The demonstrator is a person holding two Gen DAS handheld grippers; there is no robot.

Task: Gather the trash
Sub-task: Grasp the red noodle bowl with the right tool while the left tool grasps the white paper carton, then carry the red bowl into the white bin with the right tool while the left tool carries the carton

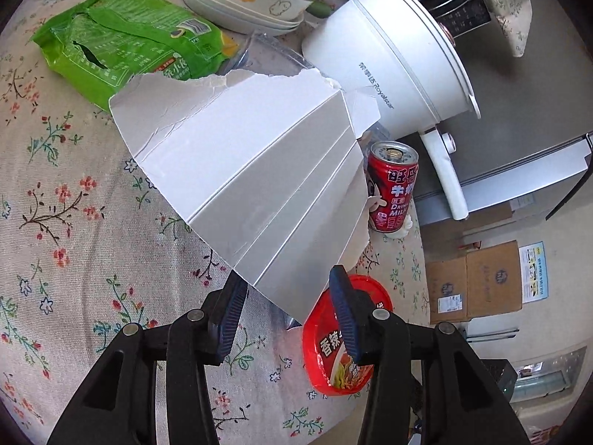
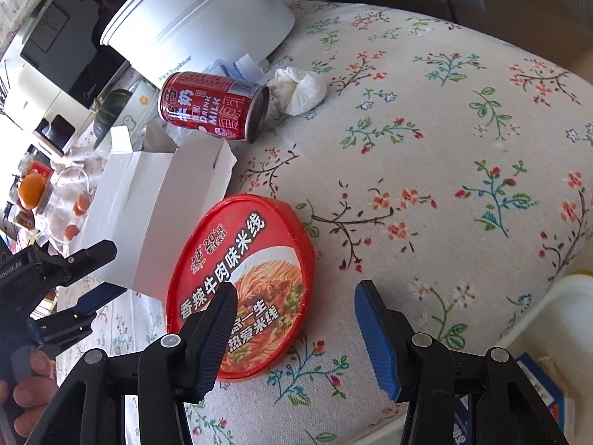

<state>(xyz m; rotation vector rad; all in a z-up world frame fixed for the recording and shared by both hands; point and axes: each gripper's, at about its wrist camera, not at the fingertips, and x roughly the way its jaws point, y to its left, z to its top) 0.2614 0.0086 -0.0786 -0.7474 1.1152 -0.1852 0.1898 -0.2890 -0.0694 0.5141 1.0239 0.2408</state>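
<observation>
Box (image 1: 244,170): torn card, light, crushable; your left gripper (image 1: 289,311) straddles its corner, clamp unclear. Lid (image 2: 241,285): thin, flat; take rim. Right gripper (image 2: 296,337) released.

Floral tablecloth (image 2: 426,155), noodle lid (image 2: 241,282), red can (image 2: 213,105), tissue (image 2: 298,91)

The tablecloth (image 2: 426,141) is beige with red and blue flower sprigs. The noodle lid (image 2: 241,282) and milk can (image 2: 211,105) are red; the torn carton (image 1: 241,170) is plain white.
</observation>
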